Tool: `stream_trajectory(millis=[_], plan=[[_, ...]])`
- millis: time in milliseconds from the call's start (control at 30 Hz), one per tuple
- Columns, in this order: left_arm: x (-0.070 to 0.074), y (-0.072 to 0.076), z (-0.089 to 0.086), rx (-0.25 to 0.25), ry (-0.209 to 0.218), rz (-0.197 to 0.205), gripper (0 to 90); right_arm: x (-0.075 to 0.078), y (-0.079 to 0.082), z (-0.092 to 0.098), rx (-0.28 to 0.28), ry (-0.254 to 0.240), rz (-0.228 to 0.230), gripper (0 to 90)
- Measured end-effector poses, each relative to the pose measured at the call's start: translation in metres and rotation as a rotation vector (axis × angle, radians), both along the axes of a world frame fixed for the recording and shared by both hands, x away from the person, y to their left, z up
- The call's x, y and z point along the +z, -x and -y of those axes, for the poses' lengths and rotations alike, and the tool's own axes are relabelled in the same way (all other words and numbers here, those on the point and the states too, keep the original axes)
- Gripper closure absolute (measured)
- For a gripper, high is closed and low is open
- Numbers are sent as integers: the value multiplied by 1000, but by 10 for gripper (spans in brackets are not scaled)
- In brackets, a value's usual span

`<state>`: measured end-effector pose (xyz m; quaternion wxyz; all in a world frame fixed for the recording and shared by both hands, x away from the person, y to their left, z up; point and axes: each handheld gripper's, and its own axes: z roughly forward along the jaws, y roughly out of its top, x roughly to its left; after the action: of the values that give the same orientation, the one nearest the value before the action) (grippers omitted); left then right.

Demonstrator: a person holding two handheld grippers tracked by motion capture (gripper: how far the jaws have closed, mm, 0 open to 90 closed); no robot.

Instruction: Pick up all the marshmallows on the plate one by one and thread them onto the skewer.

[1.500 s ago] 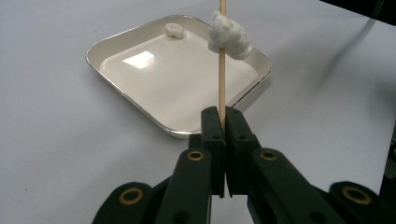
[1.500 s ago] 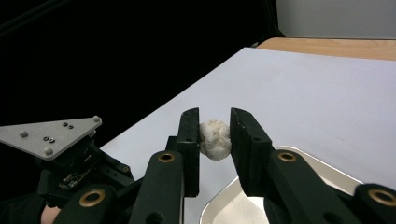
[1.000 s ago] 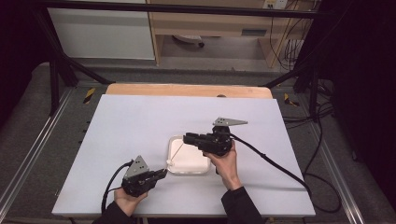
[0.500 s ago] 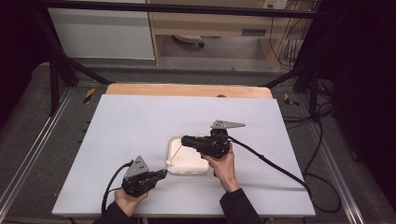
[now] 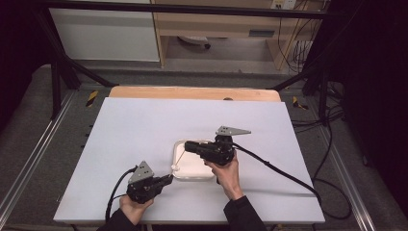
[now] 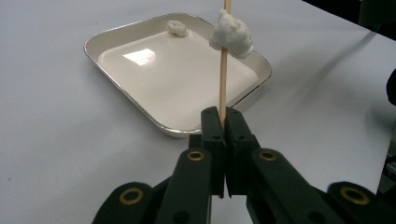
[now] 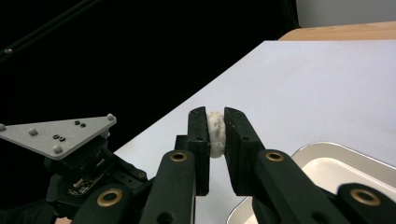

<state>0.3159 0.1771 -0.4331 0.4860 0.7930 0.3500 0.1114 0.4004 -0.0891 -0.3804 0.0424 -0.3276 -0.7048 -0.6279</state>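
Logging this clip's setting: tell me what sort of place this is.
Probably a lab or recording bench, not a kitchen: a white table framed by black metal rails, cables across the grey floor, and a person working two handheld grippers over a small tray.

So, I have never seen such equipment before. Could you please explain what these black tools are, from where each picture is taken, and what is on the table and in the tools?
These are not robot arms. A person sits at a white table and holds black tongs in each hand, with a small camera riding on each.

The high view looks down from above: the left tongs are near the bottom, the right tongs are over a tray. The other two pictures look along each tool's own jaws.

On the table lies a shallow white tray with a metal rim. One white fluffy lump rests in its far corner.

The left tongs are shut on a thin wooden stick, which carries a white lump near its top. The right tongs pinch another white lump.
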Motion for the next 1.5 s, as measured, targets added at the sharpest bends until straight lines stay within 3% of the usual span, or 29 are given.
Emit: stream_trajectory(millis=[533, 1500], plan=[[1, 2, 3, 8, 0, 2, 884, -5, 5, -5, 2, -26, 7, 824], [1, 2, 7, 5, -35, 6, 884, -12, 14, -9, 29, -3, 35, 825]])
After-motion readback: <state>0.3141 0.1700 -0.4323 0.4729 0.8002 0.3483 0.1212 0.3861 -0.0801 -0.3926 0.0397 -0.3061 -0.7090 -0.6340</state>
